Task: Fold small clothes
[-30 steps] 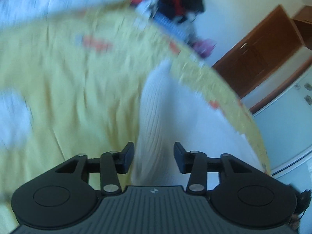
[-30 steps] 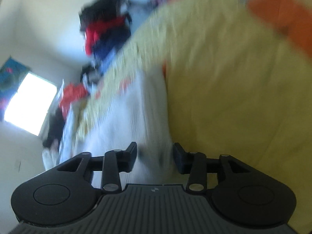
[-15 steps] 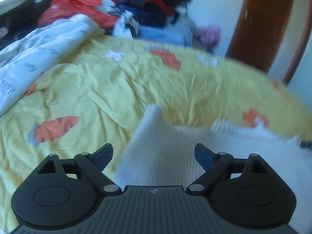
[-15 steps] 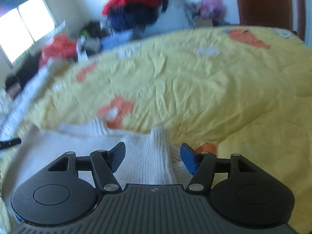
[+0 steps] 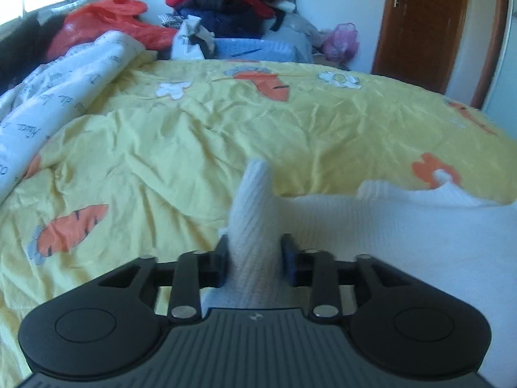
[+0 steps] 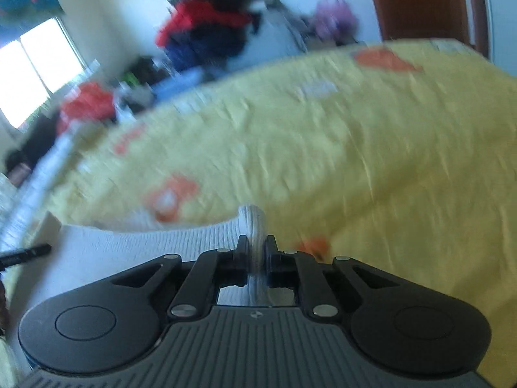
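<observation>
Half a second ago both sets of jaws stood open over the white knit garment (image 5: 404, 236); now the left gripper (image 5: 253, 260) and right gripper (image 6: 257, 253) pinch its edge between their fingers, ready, likely, to lift and fold

Home bedroom, yellow carrot-print bedspread (image 5: 200, 135), heaped clothes (image 5: 232, 3) (far side), wooden door (image 5: 420, 22)

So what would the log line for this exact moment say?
step: grasp | left gripper: shut on white knit garment | right gripper: shut on it | surface: yellow bedspread
</observation>
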`<state>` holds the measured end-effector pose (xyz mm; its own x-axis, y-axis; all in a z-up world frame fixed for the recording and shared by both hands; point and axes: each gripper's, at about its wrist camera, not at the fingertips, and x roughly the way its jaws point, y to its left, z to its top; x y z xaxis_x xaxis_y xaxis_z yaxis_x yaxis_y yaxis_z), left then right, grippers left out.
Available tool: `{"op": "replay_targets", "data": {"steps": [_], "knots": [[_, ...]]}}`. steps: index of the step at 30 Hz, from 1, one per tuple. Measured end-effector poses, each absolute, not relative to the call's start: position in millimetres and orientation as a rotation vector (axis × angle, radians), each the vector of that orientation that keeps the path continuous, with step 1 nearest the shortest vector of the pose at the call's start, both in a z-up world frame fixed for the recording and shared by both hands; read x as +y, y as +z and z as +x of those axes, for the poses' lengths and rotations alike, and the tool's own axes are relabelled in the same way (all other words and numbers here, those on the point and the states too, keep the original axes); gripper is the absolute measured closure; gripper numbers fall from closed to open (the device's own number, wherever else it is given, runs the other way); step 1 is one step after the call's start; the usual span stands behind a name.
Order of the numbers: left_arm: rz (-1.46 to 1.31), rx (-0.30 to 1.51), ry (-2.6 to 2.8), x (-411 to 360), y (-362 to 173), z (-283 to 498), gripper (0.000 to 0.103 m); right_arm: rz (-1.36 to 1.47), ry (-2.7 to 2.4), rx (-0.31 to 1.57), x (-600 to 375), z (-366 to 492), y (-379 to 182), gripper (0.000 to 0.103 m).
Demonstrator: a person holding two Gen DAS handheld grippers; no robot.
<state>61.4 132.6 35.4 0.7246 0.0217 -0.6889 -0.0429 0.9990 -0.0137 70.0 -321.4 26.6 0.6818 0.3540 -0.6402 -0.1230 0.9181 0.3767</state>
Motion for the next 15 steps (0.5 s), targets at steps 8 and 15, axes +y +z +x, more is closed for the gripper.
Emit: {"op": "replay_targets", "data": {"steps": [8,15], "knots": [[0.002,0.525,0.096,132.4,96.0,14.3,0.035,0.301,0.204,0.648,-305.9,37.4,62.3,0.059],[0.123,0.582,0.019,70.1,68.5,45.3,0.026,0.178,0.363,0.582,-230.5,37.4,77.7,0.036]]}}
